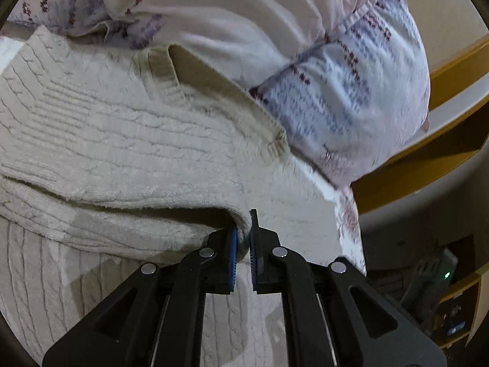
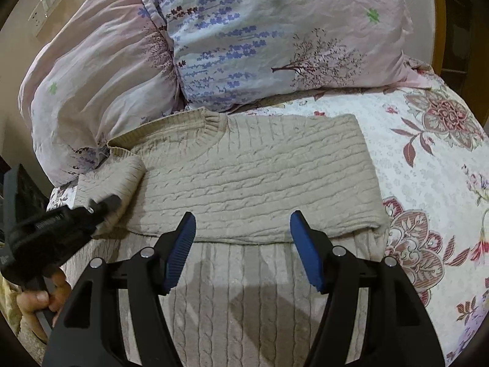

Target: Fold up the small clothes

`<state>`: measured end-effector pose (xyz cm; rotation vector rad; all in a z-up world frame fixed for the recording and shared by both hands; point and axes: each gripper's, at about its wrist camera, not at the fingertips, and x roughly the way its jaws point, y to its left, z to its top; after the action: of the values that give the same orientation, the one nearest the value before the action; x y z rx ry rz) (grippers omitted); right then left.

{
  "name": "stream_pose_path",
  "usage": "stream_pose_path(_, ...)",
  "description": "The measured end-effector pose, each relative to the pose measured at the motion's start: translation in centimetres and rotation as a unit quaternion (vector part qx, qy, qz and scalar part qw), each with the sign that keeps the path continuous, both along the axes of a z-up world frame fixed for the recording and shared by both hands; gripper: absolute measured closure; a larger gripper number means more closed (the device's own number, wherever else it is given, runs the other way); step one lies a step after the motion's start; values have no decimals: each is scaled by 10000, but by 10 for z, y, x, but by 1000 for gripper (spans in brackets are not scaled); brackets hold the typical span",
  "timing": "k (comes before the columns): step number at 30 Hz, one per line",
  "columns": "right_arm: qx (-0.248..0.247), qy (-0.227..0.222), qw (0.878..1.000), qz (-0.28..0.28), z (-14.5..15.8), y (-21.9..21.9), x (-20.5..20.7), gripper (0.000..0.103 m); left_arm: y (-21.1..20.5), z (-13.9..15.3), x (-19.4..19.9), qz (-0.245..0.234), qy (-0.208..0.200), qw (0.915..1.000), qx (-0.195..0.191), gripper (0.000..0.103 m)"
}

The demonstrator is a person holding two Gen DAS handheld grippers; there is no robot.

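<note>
A cream cable-knit sweater [image 2: 253,177] lies on the bed, its sleeves folded across the chest below the ribbed neckline [image 2: 214,125]. In the left wrist view the sweater [image 1: 107,140] fills the left side. My left gripper [image 1: 243,232] is shut on the folded edge of the left sleeve and holds it raised a little. In the right wrist view the left gripper [image 2: 104,206] shows at the sweater's left side on the sleeve [image 2: 122,177]. My right gripper [image 2: 243,229] is open and empty, just above the sweater's body near the folded sleeve edge.
Two floral pillows [image 2: 275,36] lean at the head of the bed behind the sweater, one [image 1: 351,101] close beside the left gripper. A flowered bedspread [image 2: 434,183] covers the bed to the right. A wooden bed frame [image 1: 428,153] and a wall switch plate [image 2: 49,3] are at the edges.
</note>
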<state>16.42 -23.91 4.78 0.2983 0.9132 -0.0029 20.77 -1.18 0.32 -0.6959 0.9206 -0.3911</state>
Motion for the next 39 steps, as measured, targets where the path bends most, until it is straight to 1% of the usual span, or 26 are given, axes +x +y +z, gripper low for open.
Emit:
stream_pose_path(2,-48,-62,9999,99,6,6,3,39,5,1,-3,-125,87,9999,-61,97)
stream_pose_path(3,-63,-101,9998,176,9,10,4,39,10,2,-8,-181,108,9997,-112,93)
stream_pose_path(5,-93,-231,9987,447,18,23,7,39,28,9,-21,-249,44,9994,-243,79)
stream_pose_path(6,-127,-307,9976,608,23,32,8,39,34,12,-26,-213,-34,9995,-235,68)
stream_pose_path(7,-161,-383,9960,785,27,42,10,39,47,15,-35,-92,-180,9997,-161,66)
stream_pose_path(9,-236,-574,9887,1368,36,74,15,39,73,18,-45,204,-259,9995,-25,66)
stream_pose_path(10,-266,-626,9853,1570,37,86,17,40,91,15,-49,406,-234,9989,-41,66)
stream_pose_path(11,-364,-712,9772,1968,38,111,21,43,105,12,-51,580,-179,9981,-47,66)
stream_pose_path(12,-429,-733,9726,2165,38,126,23,45,115,8,-51,715,-109,9974,-40,66)
stream_pose_path(13,-512,-751,9661,2416,36,144,26,50,128,3,-52,898,3,9959,-53,66)
stream_pose_path(14,-622,-755,9576,2709,32,166,29,56,135,-2,-53,1008,53,9949,-61,67)
stream_pose_path(15,-737,-749,9492,2966,27,187,33,58,142,-5,-54,1092,77,9940,-18,67)
stream_pose_path(16,-798,-740,9446,3096,24,199,34,63,148,-8,-55,1188,113,9928,69,67)
stream_pose_path(17,-910,-713,9370,3297,17,216,38,65,152,-13,-55,1252,166,9920,81,67)
stream_pose_path(19,-1161,-620,9259,3541,4,243,44,67,159,-20,-56,1305,273,9911,-4,67)
stream_pose_path(22,-1394,-499,9171,3701,-12,264,51,68,163,-23,-57,1295,258,9912,2,72)
stream_pose_path(23,-1518,-459,9129,3761,-19,271,52,68,165,-24,-58,1292,248,9913,-7,72)
stream_pose_path(26,-1983,-485,9026,3791,-33,281,51,67,167,-25,-59,1288,240,9913,-84,72)
stream_pose_path(28,-2178,-547,8987,3766,-37,285,49,69,168,-27,-59,1280,239,9914,-132,72)
stream_pose_path(30,-2310,-607,9008,3626,-40,285,50,81,169,-27,-59,1275,238,9914,-142,72)
stream_pose_path(31,-2240,-611,9053,3556,-39,282,52,90,168,-27,-59,1277,236,9914,-135,72)
stream_pose_path(32,-2015,-564,9129,3504,-35,276,55,96,169,-27,-59,1279,237,9914,-134,72)
stream_pose_path(36,-1206,-673,9457,2943,-12,241,60,97,167,-26,-59,1279,237,9915,-97,72)
stream_pose_path(37,-981,-731,9532,2766,-5,229,60,97,169,-26,-61,1272,230,9916,-94,72)
stream_pose_path(38,-641,-828,9627,2496,6,209,59,97,168,-25,-60,1263,226,9917,-86,72)
stream_pose_path(39,-415,-899,9684,2287,13,195,58,97,167,-24,-60,1259,227,9918,-68,72)
